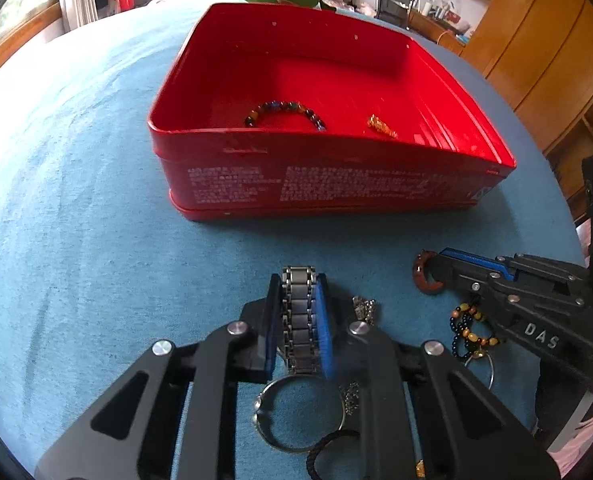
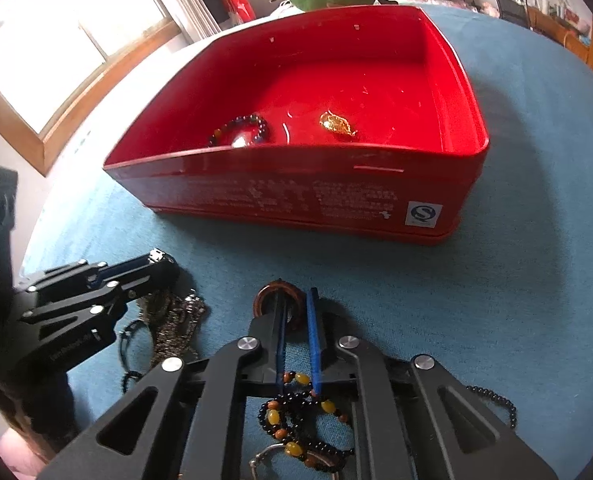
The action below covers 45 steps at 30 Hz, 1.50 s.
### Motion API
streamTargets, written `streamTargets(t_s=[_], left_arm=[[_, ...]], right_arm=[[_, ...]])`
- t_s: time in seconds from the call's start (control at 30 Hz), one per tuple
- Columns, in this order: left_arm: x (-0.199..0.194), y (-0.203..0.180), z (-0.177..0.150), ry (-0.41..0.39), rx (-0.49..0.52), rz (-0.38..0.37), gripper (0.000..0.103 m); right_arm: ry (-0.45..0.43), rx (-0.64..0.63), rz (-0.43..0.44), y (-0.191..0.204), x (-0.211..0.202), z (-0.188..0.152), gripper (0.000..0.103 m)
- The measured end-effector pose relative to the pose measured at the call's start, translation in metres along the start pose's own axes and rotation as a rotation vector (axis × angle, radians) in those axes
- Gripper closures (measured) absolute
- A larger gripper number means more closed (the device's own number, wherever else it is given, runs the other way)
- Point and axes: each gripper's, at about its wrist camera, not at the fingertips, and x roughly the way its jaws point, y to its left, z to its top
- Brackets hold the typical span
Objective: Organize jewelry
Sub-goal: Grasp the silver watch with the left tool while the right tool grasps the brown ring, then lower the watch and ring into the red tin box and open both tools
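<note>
Left wrist view: left gripper [image 1: 299, 280] pinches a metal link watch band [image 1: 299, 312] between its blue pads, on the blue cloth [image 1: 76, 220]. Red tin box [image 1: 328, 184] sits at 12 o'clock, holding a multicoloured bead bracelet [image 1: 284, 114] and a gold piece [image 1: 381, 127]. Silver ring [image 1: 296, 412] lies at 6 o'clock under the band.

Right wrist view: right gripper [image 2: 296, 300], jaws nearly together, pinches a brown wooden ring [image 2: 280, 304]. Black-and-amber bead string [image 2: 296, 416] lies at 6 o'clock beneath it; tangled chains [image 2: 176, 320] at 9 o'clock, under the other gripper.
</note>
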Motion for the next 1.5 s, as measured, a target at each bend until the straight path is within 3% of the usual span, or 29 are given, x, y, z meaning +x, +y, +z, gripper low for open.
streamTargets(t_s=[0.33,0.53,0.87,1.07,1.5], left_arm=[[-0.031,0.006,-0.01,-0.078,-0.007,-0.009,0.088],[-0.025,0.005,-0.01,-0.063,0.0,0.007,0.088],[-0.011,0.01,-0.003,-0.022,-0.037,0.008,0.088],[-0.026,0.01,-0.006,-0.064,-0.035,-0.006,0.088],[-0.061,0.004,-0.009,-0.142,-0.029,-0.041,0.088]], right_arm=[[-0.044,0.002,0.014,-0.005,-0.02,0.002,0.095],[-0.001,0.005,-0.016,-0.007,-0.007,-0.001,0.096],[-0.008,0.014,-0.001,-0.008,-0.008,0.001,0.096],[-0.068,0.012,0.028,-0.011,-0.031,0.0,0.096],[-0.107,0.005,0.041,-0.006,-0.052,0.0,0.096]])
